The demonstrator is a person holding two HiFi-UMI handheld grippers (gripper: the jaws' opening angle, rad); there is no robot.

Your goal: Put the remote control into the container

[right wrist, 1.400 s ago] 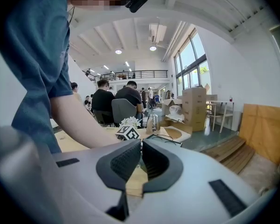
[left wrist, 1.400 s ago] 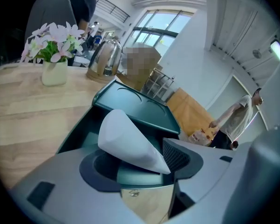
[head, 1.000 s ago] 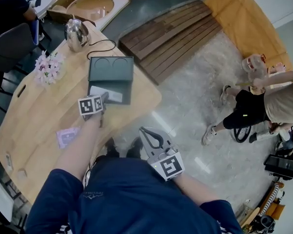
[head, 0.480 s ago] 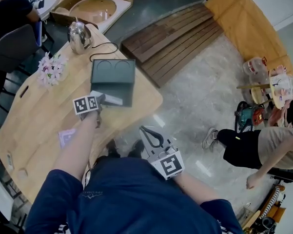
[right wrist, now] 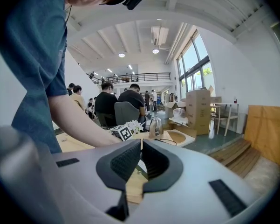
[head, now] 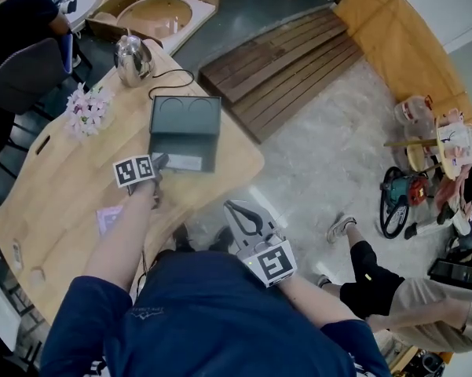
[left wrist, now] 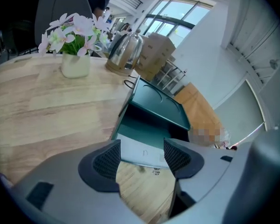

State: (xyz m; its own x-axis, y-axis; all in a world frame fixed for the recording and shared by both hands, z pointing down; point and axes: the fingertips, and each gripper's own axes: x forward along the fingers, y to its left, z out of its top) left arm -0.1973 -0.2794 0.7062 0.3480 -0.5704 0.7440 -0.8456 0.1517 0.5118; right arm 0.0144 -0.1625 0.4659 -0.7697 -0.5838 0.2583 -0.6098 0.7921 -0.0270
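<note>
**A:** What is the room like?

**B:** A big white hall with tall windows (right wrist: 195,64) and a railed balcony (right wrist: 130,77) at the back. People sit below it, with stacked cardboard boxes (right wrist: 199,108) to one side. The floor (head: 314,171) is grey and glossy, and a panel of dark wooden slats (head: 279,61) lies on it.

**A:** And the bench?

**B:** The bench (head: 55,187) is pale wood with rounded corners. At its far end are a shiny kettle (head: 133,59) with a black cable (head: 169,75) and a small vase of pink-white flowers (head: 86,108). The container (head: 187,116) sits near the bench's right edge. It is dark green, with two round recesses in its raised back part and an open tray in front.

**A:** Where is the remote control?

**B:** The remote control (head: 182,162) lies across the front of that tray, at the container's near edge. It is a flat, white rectangular slab with one faint mark on its face. I can't make out any buttons, or whether it sits fully inside the rim.

**A:** The grippers?

**B:** The left gripper (left wrist: 142,146) hangs over the bench just short of the container. Its jaws are spread wide with nothing clamped, and the remote control shows between the pads. The right gripper (right wrist: 140,146) is off the bench, close to the person's body. Its jaws are almost together and empty.
</note>
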